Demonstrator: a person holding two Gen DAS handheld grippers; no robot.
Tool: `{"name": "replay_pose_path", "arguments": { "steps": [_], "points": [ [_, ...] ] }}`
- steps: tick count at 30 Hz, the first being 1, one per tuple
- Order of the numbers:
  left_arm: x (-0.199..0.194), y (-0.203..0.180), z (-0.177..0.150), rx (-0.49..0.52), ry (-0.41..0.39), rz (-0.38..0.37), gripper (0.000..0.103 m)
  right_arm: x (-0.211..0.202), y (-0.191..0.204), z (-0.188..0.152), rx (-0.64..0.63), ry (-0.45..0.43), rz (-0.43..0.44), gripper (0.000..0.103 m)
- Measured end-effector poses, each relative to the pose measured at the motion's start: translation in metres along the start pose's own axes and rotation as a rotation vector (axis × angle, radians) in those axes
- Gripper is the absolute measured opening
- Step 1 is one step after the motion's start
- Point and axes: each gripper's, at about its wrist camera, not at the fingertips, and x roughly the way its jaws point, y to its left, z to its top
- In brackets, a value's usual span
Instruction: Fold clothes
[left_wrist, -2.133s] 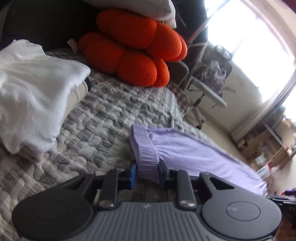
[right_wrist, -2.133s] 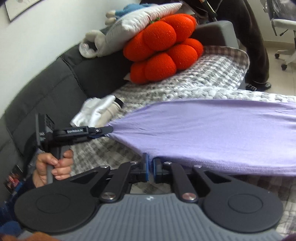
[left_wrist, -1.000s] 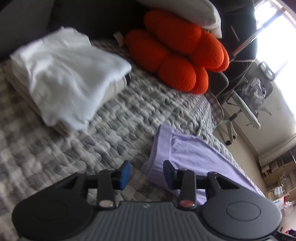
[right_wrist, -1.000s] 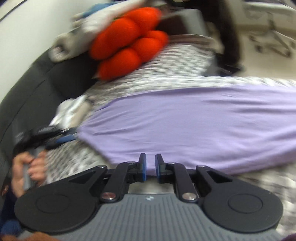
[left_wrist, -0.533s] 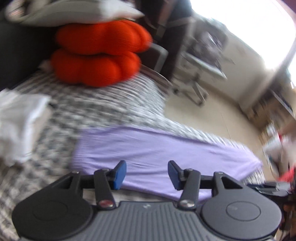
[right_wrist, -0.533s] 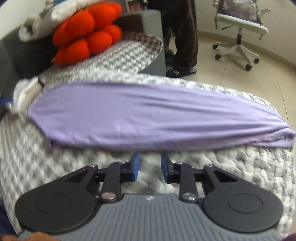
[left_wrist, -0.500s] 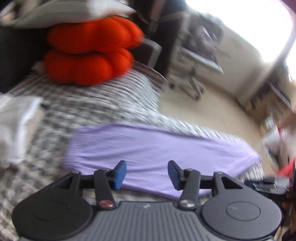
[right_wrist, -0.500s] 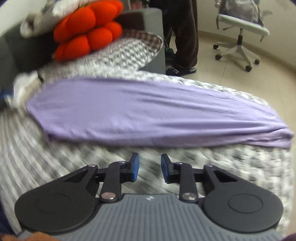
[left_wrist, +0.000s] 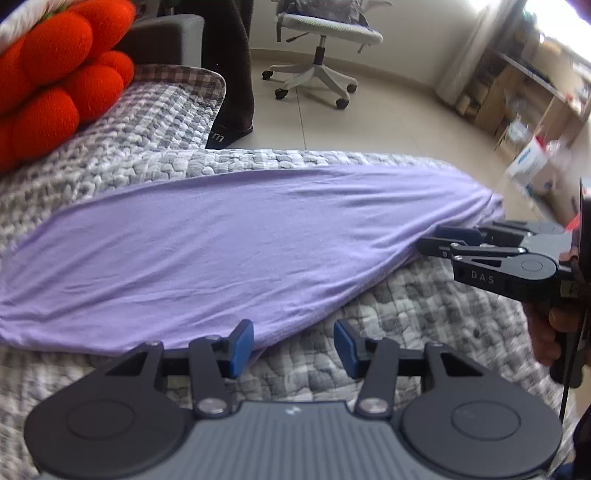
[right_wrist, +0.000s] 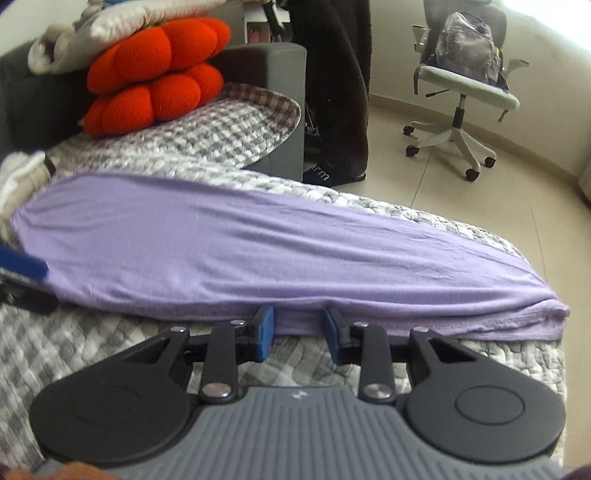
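Both grippers, left (left_wrist: 293, 345) and right (right_wrist: 297, 330), have let go, jaws spread; garment (left_wrist: 229, 251) now lies lengthwise across frame, awaiting another fold, I judge.

We see a pale tiled floor (right_wrist: 436, 184) and a white swivel chair (right_wrist: 465, 96) with a bag on its seat. A grey sofa (right_wrist: 266, 62) carries orange round cushions (right_wrist: 155, 81) and a grey-white checked quilt (left_wrist: 155, 114). Cluttered shelving (left_wrist: 524, 92), possibly wooden, stands at right under bright daylight.
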Motion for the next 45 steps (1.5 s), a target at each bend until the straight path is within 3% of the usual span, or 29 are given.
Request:
{"name": "replay_pose_path", "arguments": {
  "steps": [5,8,11,18,22,25,28,35,43,45],
  "points": [
    [-0.002,-0.001,-0.01,0.018,-0.019,-0.036,0.049,0.005,0.001,0.006,0.021,-0.02,-0.002,0.034],
    [-0.005,-0.013,-0.022,0.137,-0.021,-0.068,0.052,0.008,0.005,0.006,0.015,-0.026,-0.011,0.035],
    [-0.006,-0.02,-0.034,0.261,-0.04,-0.008,0.055,0.01,0.006,0.005,0.001,-0.028,-0.009,0.035],
    [0.0,-0.008,-0.033,0.316,-0.103,0.126,0.053,-0.003,0.008,0.001,-0.034,0.006,0.066,0.036],
    [0.004,-0.003,-0.031,0.359,-0.123,0.164,0.031,-0.011,0.014,-0.005,-0.095,0.026,0.127,0.036],
    [0.007,0.003,-0.024,0.334,-0.114,0.149,0.012,-0.014,0.029,-0.014,-0.178,0.037,0.155,0.036],
    [0.007,0.01,-0.018,0.288,-0.114,0.107,0.004,-0.01,0.045,-0.018,-0.234,0.023,0.147,0.036],
    [0.01,0.025,-0.009,0.164,-0.1,0.066,0.002,-0.002,0.077,-0.02,-0.334,-0.015,0.142,0.036],
    [0.007,0.024,-0.008,0.157,-0.107,0.07,0.002,0.009,0.108,-0.017,-0.421,-0.093,0.165,0.04],
    [0.006,0.025,-0.007,0.144,-0.114,0.074,0.002,0.008,0.114,-0.014,-0.414,-0.111,0.207,0.04]
  ]
}}
